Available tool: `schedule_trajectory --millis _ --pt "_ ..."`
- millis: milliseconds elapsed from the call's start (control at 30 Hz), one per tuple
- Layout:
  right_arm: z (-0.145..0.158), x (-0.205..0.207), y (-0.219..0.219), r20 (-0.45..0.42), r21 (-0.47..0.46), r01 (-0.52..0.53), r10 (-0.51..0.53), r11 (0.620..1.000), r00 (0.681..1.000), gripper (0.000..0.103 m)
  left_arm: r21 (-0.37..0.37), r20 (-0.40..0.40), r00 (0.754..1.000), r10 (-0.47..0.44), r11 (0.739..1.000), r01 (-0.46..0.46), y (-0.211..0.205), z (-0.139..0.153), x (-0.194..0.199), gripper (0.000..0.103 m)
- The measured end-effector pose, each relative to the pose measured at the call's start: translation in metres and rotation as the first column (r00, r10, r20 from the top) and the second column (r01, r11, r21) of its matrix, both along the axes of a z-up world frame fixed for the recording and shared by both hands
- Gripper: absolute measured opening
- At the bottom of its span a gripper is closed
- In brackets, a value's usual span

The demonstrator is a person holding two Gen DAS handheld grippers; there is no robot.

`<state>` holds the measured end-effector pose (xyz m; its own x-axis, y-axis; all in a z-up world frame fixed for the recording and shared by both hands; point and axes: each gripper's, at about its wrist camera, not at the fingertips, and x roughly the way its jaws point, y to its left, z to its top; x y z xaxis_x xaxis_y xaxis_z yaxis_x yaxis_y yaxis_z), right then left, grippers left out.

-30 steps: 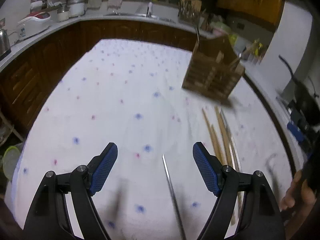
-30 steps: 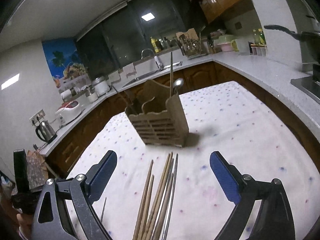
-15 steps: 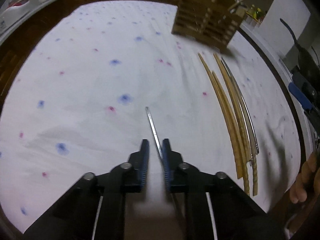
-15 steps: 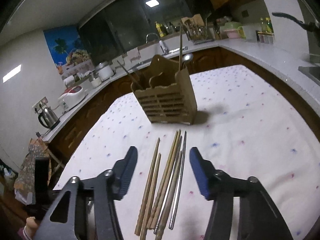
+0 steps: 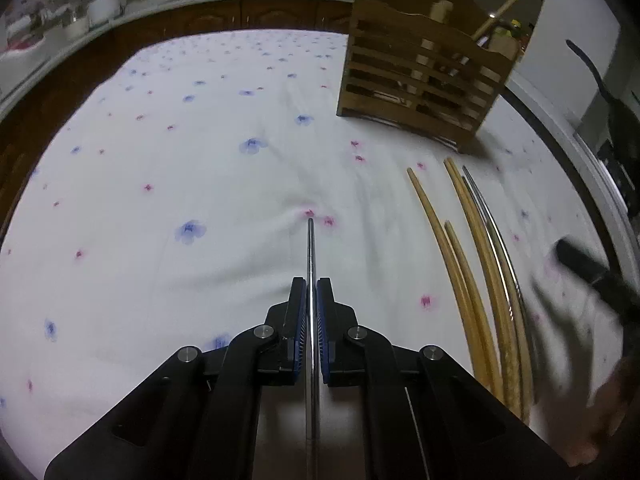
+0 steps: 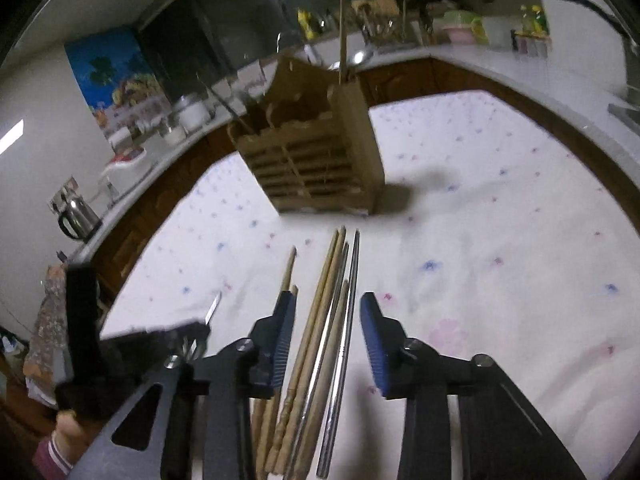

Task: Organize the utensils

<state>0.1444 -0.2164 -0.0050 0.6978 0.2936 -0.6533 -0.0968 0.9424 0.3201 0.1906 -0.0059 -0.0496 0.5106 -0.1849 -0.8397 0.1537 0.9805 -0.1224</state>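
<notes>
Both grippers have come down to the cloth (image 5: 168, 288) since a second ago, when each stood wide apart above it. Now the left gripper (image 5: 311, 292) is clamped on a metal chopstick (image 5: 310, 256), whose tip lies on the cloth ahead of the pads. Right gripper (image 6: 327, 320) is closing, its pads astride a bundle of chopsticks (image 6: 320, 320) (wooden ones and a metal one) but not yet pressing on them. That bundle lies on the cloth just before the wooden holder (image 6: 316, 164), which stands upright with utensils in it.
</notes>
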Motion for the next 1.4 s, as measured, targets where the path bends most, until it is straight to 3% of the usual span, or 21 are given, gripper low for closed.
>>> schedule_trajectory --millis 100,233,367,433,500,533,733,967,1033,1100,1233,1400 --pt "-0.017 0.017 0.013 -0.075 -0.032 -0.048 0.045 0.998 0.996 0.020 -0.047 -0.039 0.999 0.005 0.999 -0.007 0.011 0.002 -0.002 0.006" --pt "-0.036 0.024 0.033 -0.130 -0.122 -0.109 0.093 0.987 0.987 0.012 -0.046 -0.044 0.999 0.015 0.999 -0.017 0.023 0.005 -0.014 0.013" --pt "-0.042 0.014 0.010 -0.149 -0.133 -0.090 0.070 0.987 0.986 0.007 -0.059 -0.057 0.998 0.017 0.998 -0.020 0.032 0.004 -0.022 0.015" --pt "-0.042 0.004 -0.006 -0.149 -0.129 -0.079 0.060 0.988 0.987 0.008 -0.051 -0.058 0.998 0.011 0.999 -0.014 0.030 0.005 -0.021 0.016" --pt "-0.039 -0.002 -0.014 -0.153 -0.111 -0.071 0.053 0.991 0.987 0.016 -0.043 -0.056 0.998 0.000 0.999 -0.003 0.025 0.005 -0.017 0.020" --pt "-0.037 -0.001 -0.015 -0.155 -0.108 -0.061 0.043 0.992 0.987 0.017 -0.030 -0.055 0.998 0.001 1.000 -0.002 0.022 0.005 -0.013 0.024" --pt "-0.015 0.020 -0.008 -0.101 -0.080 -0.040 0.032 0.996 0.994 0.017 0.036 -0.055 0.998 -0.013 0.999 0.015 0.010 0.003 0.003 0.025" --pt "-0.026 0.075 -0.016 -0.140 -0.160 0.007 -0.030 0.987 0.990 0.017 0.065 -0.038 0.999 -0.033 0.997 0.035 0.004 0.001 0.014 0.023" --pt "-0.037 0.091 -0.018 -0.170 -0.183 0.006 -0.038 0.983 0.985 0.017 0.078 -0.026 0.999 -0.034 0.996 0.036 0.003 0.000 0.016 0.010" --pt "-0.039 0.096 -0.016 -0.148 -0.215 0.000 -0.033 0.977 0.988 0.010 0.067 -0.023 0.999 -0.038 0.997 0.039 0.005 0.000 0.018 0.005" --pt "-0.039 0.097 -0.009 -0.139 -0.266 -0.018 -0.020 0.964 0.990 0.006 0.043 -0.015 0.999 -0.043 0.998 0.043 0.007 0.000 0.019 0.004" --pt "-0.027 0.081 -0.012 -0.113 -0.201 -0.016 -0.007 0.979 0.994 0.005 -0.008 0.008 0.999 -0.036 0.999 0.036 0.017 0.014 0.009 0.003"
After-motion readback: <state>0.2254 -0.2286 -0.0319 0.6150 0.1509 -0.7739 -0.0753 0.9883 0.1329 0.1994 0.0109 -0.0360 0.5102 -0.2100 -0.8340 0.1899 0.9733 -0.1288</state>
